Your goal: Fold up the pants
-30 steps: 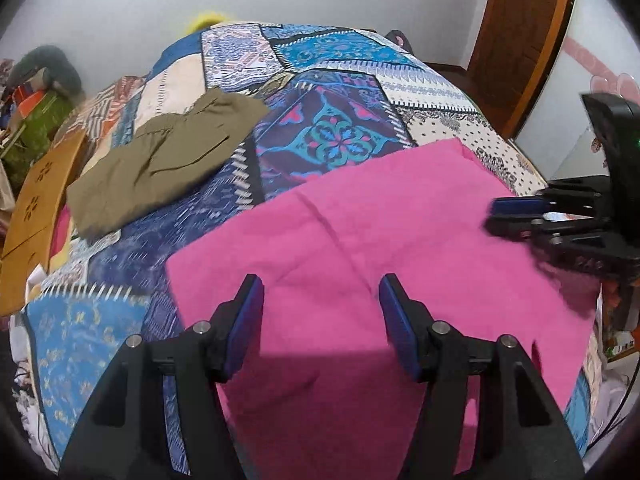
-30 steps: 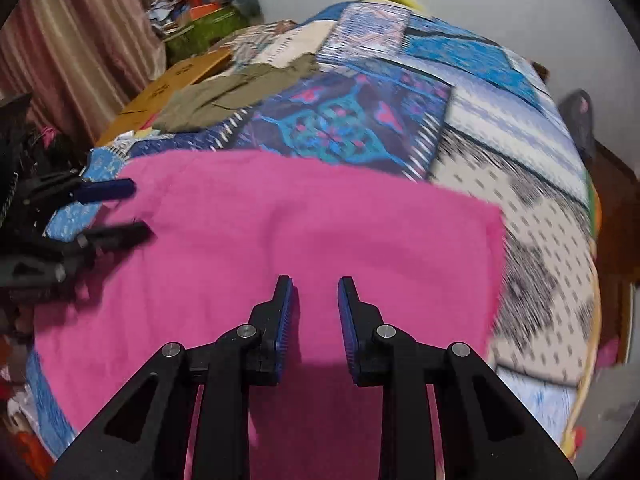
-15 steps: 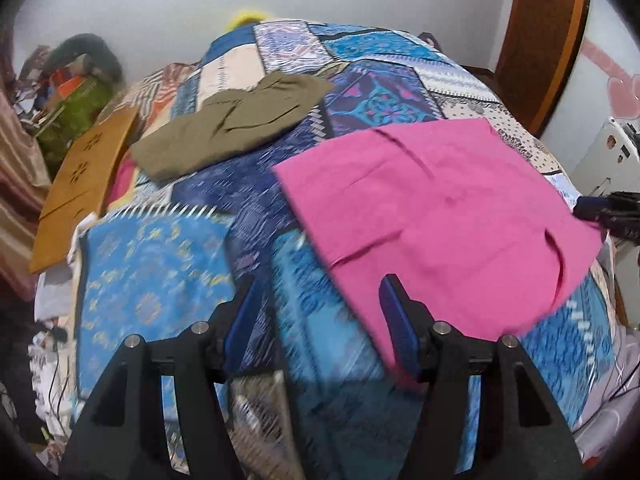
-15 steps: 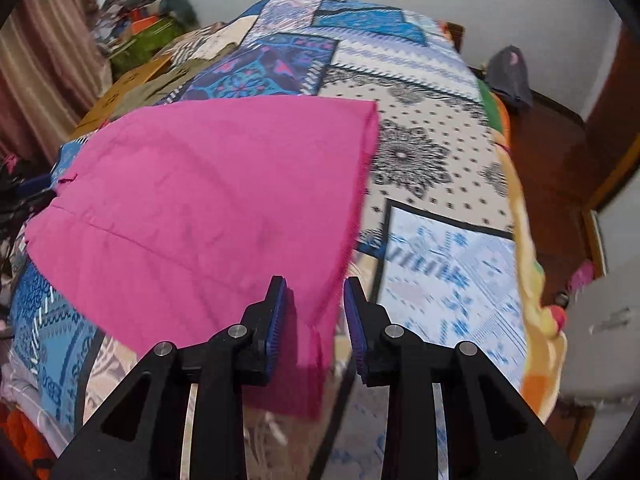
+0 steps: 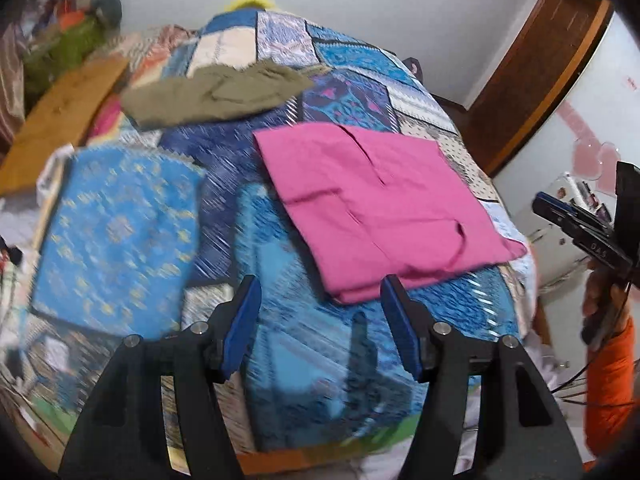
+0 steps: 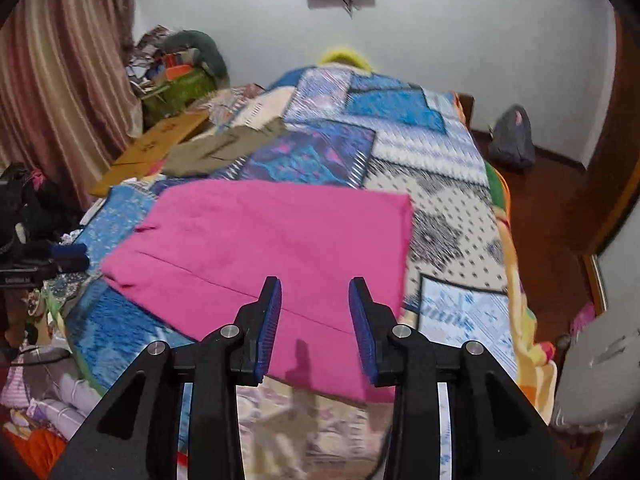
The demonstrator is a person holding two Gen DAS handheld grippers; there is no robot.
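Note:
The pink pants point(image 5: 380, 204) lie folded into a flat rectangle on the patchwork bedspread point(image 5: 120, 232), near the bed's front edge; they also show in the right wrist view point(image 6: 264, 248). My left gripper point(image 5: 320, 320) is open and empty, hovering in front of the pants' near left corner. My right gripper point(image 6: 314, 320) is open and empty, just above the pants' near edge. It also shows at the far right of the left wrist view point(image 5: 576, 224).
Olive-green pants point(image 5: 216, 94) lie folded further back on the bed point(image 6: 224, 148). A cardboard sheet point(image 5: 60, 116) leans at the bed's left side beside piled clutter. A wooden door point(image 5: 532, 72) and a white appliance point(image 5: 560, 216) stand to the right. A grey stool point(image 6: 596, 380) stands near the bed's right corner.
Both grippers have pulled back from the pink pants, which now lie folded and free. The right gripper, nearly shut before, has opened. The left gripper has swung left and away.

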